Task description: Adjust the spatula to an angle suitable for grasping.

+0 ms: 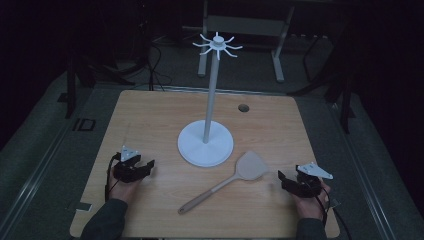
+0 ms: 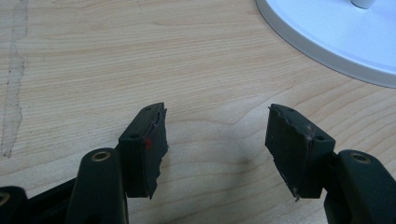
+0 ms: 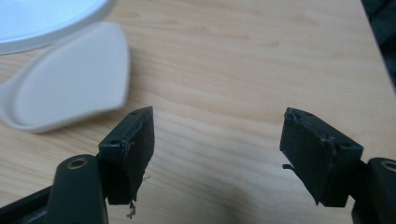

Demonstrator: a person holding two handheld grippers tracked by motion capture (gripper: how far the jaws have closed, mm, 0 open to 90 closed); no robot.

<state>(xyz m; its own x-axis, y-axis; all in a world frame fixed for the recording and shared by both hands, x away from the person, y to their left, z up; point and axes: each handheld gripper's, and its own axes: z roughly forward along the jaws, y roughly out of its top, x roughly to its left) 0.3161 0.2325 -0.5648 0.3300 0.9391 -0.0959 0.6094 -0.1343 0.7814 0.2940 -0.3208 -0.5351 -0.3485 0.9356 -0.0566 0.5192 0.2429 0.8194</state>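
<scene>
A beige spatula (image 1: 227,180) was seen lying flat on the wooden surface (image 1: 150,120), its broad blade just beside the round white base of a hook stand (image 1: 206,142) and its handle running back toward the near edge. The stand stood upright at the middle of the surface, its thin pole topped by a ring of curved hooks.

The right gripper (image 1: 283,180) was held low over the surface near the spatula's blade, apart from it. In the right gripper view its fingers (image 3: 130,149) were spread wide with only bare wood between them; the blade (image 3: 70,88) lay beyond the left-hand finger, untouched, with the rim of the stand's base behind it.

The left gripper (image 1: 149,165) was held on the other side, well apart from the spatula. In the left gripper view its fingers (image 2: 147,144) were likewise parted wide over bare wood, nothing gripped, and the edge of the white base (image 2: 327,42) was seen at the upper right.
</scene>
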